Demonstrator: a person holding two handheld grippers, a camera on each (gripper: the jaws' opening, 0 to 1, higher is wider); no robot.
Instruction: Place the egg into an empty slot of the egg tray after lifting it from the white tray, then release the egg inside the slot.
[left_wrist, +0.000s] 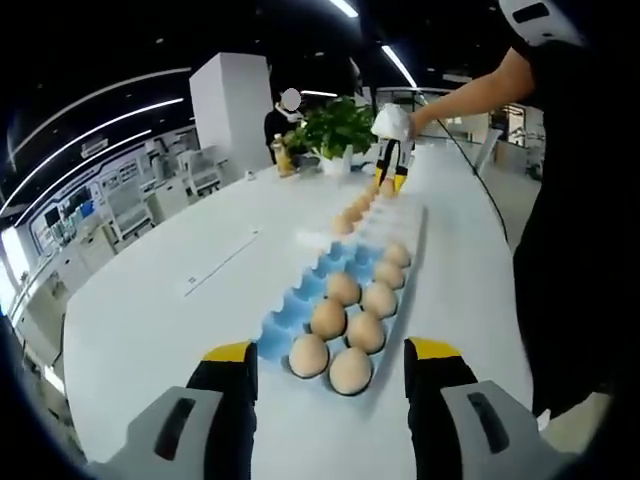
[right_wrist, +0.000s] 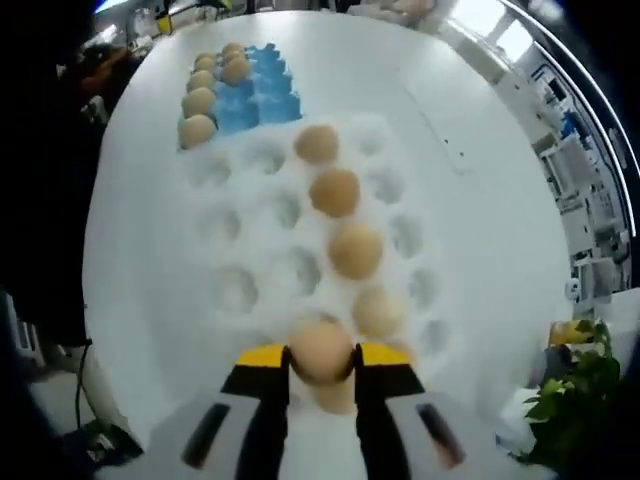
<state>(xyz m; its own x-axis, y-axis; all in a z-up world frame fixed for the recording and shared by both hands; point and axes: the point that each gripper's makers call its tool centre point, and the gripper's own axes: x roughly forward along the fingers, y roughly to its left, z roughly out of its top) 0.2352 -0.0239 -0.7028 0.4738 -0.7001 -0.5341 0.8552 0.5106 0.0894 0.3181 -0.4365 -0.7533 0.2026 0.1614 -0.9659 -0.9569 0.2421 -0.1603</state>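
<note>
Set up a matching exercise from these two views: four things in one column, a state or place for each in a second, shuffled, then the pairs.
1. right tongs
2. left tongs
3. blue egg tray
4. potted plant

A. open, holding nothing
B. at the table's far end
C. shut on an egg
D. holds eggs along one side, with empty slots left

Pairs: 1-C, 2-A, 3-D, 4-B

Open-plan office, ceiling strip lights (left_wrist: 395, 62), workstations (left_wrist: 120, 205), potted plant (left_wrist: 335, 128)
</note>
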